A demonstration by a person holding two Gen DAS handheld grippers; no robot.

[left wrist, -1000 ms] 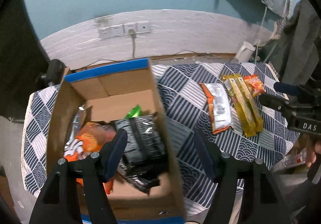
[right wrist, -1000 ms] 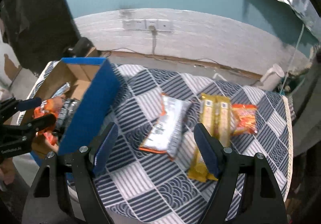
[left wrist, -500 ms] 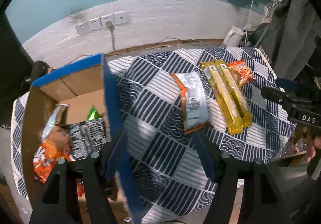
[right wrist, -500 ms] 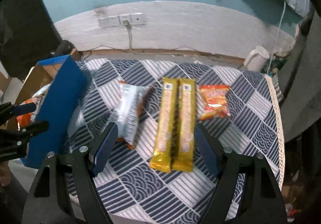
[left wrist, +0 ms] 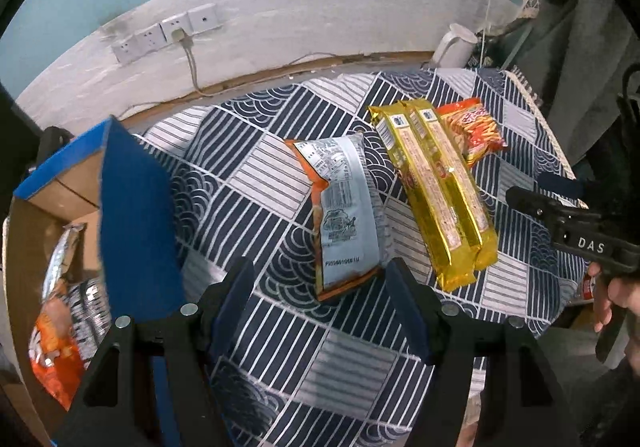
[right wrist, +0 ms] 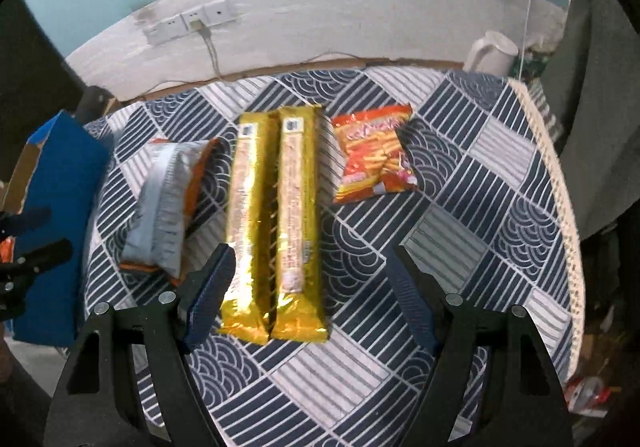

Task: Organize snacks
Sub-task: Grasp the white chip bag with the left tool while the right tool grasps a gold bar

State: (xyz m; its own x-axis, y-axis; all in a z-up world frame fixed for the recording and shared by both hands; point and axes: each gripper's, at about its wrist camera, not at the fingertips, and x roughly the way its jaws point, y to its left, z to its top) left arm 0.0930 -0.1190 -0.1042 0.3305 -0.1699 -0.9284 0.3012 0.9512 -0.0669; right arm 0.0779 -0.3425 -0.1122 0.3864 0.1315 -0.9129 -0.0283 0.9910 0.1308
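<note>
At the bottom of the frame the left gripper (left wrist: 320, 299) hung with its jaws spread wide and nothing between them, above a tablecloth (left wrist: 248, 183) patterned in navy and white. Just beyond its fingertips, at centre, lay a silver-and-orange snack bag (left wrist: 344, 215). Right of it lay two gold packets (left wrist: 436, 191) side by side, touching, with a small red snack pack (left wrist: 472, 129) at their far end. A blue-sided cardboard box (left wrist: 132, 211) filled the left, holding an orange bag (left wrist: 54, 351) and a dark striped pack (left wrist: 94, 311). The right gripper (left wrist: 560, 223) entered from the right edge.
</note>
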